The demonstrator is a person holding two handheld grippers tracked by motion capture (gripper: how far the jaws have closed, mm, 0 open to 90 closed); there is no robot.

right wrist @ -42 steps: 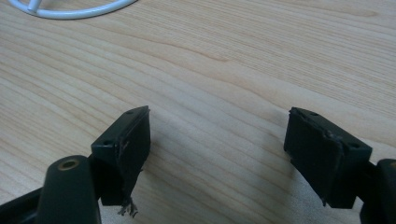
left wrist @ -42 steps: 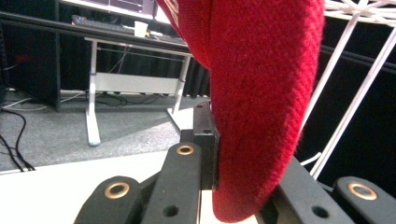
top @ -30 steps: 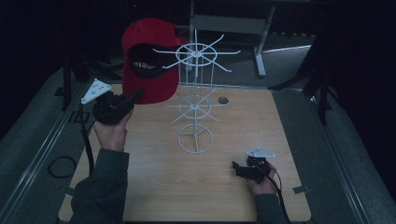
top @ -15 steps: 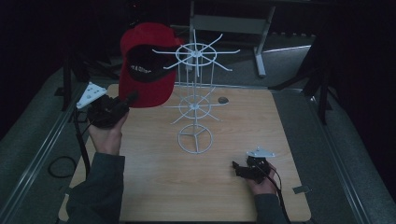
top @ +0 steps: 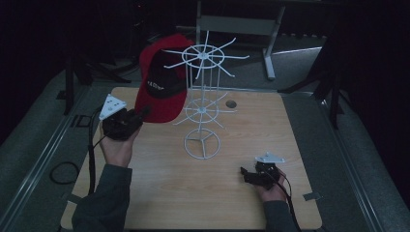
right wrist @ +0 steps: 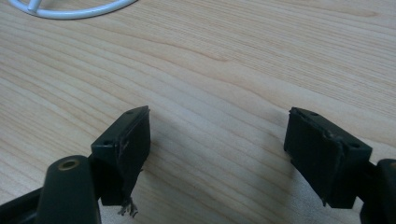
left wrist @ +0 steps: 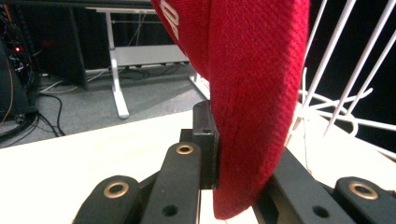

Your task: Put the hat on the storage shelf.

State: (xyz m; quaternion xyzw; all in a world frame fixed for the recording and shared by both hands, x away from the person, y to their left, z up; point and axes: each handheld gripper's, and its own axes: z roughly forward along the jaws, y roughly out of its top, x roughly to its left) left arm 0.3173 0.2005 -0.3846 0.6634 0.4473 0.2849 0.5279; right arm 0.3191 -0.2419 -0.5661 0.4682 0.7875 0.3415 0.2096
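A red cap with a black front panel hangs at the left side of a white wire rack, up by its top ring of prongs. My left gripper is shut on the cap's brim, and in the left gripper view the red brim is pinched between the two black jaws, with the rack's white wires just to the right. My right gripper rests low over the wooden table near the front right. Its jaws stand wide open over bare wood.
The rack's round base stands mid-table, and its edge shows at the top of the right gripper view. A small round hole lies behind the rack. A white desk frame stands beyond the table. A cable trails off the left edge.
The left hand has sunk a little and brought the cap down and toward the rack; the cap now hangs lower against the top prongs. The right hand has kept still.
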